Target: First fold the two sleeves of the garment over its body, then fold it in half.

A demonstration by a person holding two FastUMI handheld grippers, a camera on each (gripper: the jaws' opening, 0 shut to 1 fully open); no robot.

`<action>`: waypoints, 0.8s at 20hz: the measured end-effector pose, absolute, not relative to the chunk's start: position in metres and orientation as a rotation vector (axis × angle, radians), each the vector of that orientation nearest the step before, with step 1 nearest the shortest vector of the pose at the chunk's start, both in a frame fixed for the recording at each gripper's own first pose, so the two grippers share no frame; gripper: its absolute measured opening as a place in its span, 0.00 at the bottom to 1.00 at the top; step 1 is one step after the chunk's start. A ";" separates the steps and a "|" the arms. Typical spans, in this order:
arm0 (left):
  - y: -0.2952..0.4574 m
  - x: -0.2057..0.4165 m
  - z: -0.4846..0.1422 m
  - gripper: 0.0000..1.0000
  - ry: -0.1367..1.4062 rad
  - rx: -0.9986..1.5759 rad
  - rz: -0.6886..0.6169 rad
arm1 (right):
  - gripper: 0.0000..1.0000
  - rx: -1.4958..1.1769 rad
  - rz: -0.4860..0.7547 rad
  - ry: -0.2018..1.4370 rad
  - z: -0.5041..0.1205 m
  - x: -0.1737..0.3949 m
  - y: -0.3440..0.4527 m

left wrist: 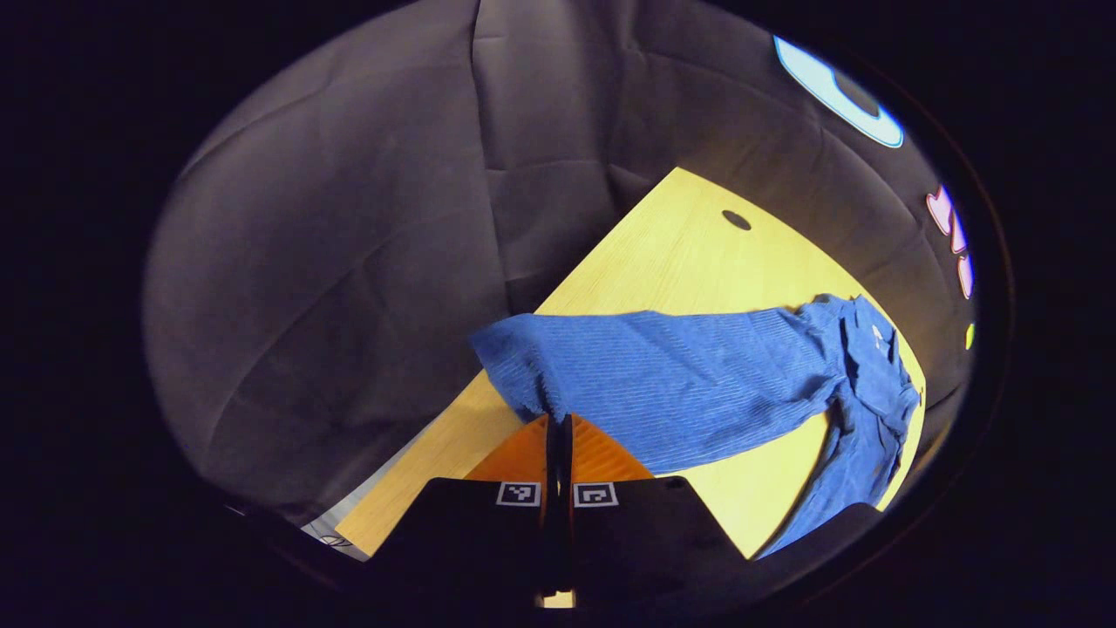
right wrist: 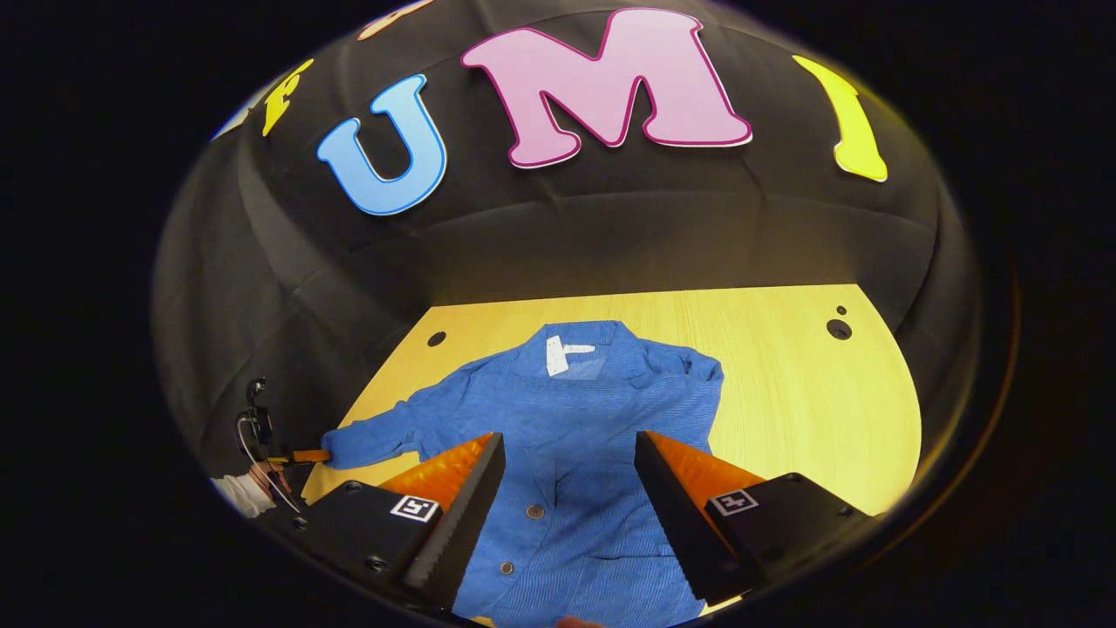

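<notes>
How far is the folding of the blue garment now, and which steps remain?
One sleeve looks already folded over the garment: none lies out on its right in the right gripper view. In hand: the left gripper is shut on the cuff of the other sleeve, stretched out over the table. The right gripper hovers open above the body. Left: laying this sleeve over, then halving.

The garment (right wrist: 567,410) between and beyond the fingers is blue with fine, lighter stripes, a white label (right wrist: 555,355) at the collar and small brown buttons (right wrist: 534,511). The counter (right wrist: 785,384) under it is pale yellow wood grain with dark round holes (right wrist: 839,329).
</notes>
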State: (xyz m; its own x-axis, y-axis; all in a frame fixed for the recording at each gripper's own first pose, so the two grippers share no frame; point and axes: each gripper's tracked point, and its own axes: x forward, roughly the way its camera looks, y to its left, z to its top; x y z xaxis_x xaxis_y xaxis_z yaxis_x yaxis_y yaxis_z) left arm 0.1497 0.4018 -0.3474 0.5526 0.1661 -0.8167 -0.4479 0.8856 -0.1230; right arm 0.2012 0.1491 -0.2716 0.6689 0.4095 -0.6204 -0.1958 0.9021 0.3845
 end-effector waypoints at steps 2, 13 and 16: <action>0.390 0.158 -0.324 0.00 0.878 -0.340 0.330 | 0.96 0.312 0.347 0.762 -0.271 0.201 0.148; 0.202 0.247 -0.171 0.00 0.682 -0.217 0.000 | 0.96 0.349 0.393 0.768 -0.278 0.193 0.118; 0.108 0.276 -0.159 0.00 0.679 -0.190 -0.129 | 0.96 0.363 0.389 0.771 -0.281 0.188 0.091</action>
